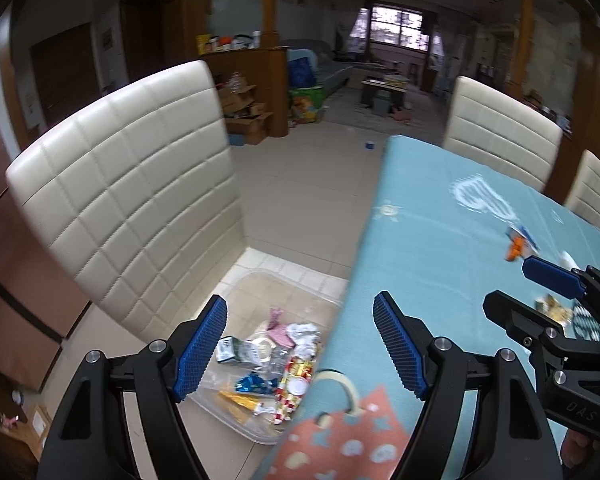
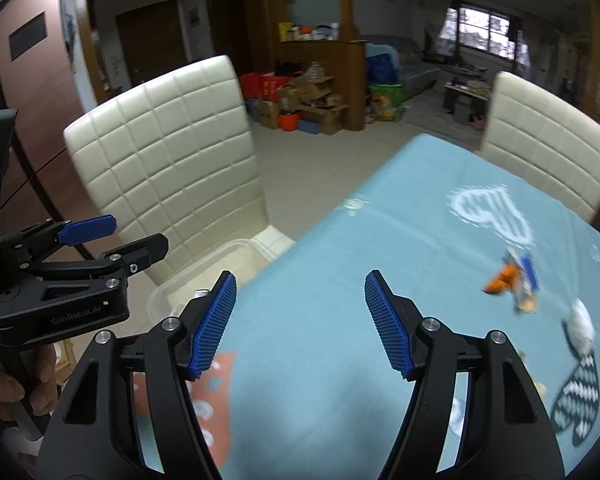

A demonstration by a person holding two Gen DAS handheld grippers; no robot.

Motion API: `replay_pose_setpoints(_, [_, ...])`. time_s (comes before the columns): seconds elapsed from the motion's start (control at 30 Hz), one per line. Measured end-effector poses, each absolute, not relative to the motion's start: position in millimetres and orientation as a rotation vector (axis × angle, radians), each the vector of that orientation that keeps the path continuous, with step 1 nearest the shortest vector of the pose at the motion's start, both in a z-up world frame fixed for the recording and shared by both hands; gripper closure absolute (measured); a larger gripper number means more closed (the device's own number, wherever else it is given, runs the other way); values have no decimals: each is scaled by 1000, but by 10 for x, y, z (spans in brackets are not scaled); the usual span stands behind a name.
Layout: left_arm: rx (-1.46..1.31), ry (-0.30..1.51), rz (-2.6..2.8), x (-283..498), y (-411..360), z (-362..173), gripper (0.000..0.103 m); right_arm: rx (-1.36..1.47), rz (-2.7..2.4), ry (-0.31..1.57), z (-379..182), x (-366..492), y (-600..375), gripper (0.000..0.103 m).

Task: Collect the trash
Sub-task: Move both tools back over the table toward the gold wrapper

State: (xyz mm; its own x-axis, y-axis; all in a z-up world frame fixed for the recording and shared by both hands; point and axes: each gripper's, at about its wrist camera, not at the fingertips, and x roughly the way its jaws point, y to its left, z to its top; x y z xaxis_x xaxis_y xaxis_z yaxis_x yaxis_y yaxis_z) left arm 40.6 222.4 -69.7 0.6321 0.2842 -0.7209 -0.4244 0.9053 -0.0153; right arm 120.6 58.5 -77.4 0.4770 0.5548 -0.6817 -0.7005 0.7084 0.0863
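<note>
Both the left tongs (image 1: 300, 344) and the right tongs (image 2: 300, 324) stand spread with nothing between their blue pads, the left ones hanging over the table (image 1: 440, 216) edge and the clear bin (image 1: 260, 280) on the chair seat beside that edge, the right ones over the blue cloth farther in. The bin already holds a heap of wrappers (image 1: 276, 364), so this looks like the gap between a drop and the next pick. Farther in from that edge lie an orange-and-blue wrapper (image 2: 514, 280) and a white crumpled wad (image 2: 580, 322), and the next move calls for carrying the spread right tongs over the wrapper and closing on it.
</note>
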Motion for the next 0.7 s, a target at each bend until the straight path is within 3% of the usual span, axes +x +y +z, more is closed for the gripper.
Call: replay_pose_setpoints(0.7, [-24, 879, -131, 1207, 102, -916, 21, -28, 209, 816, -874, 1148, -1771, 31])
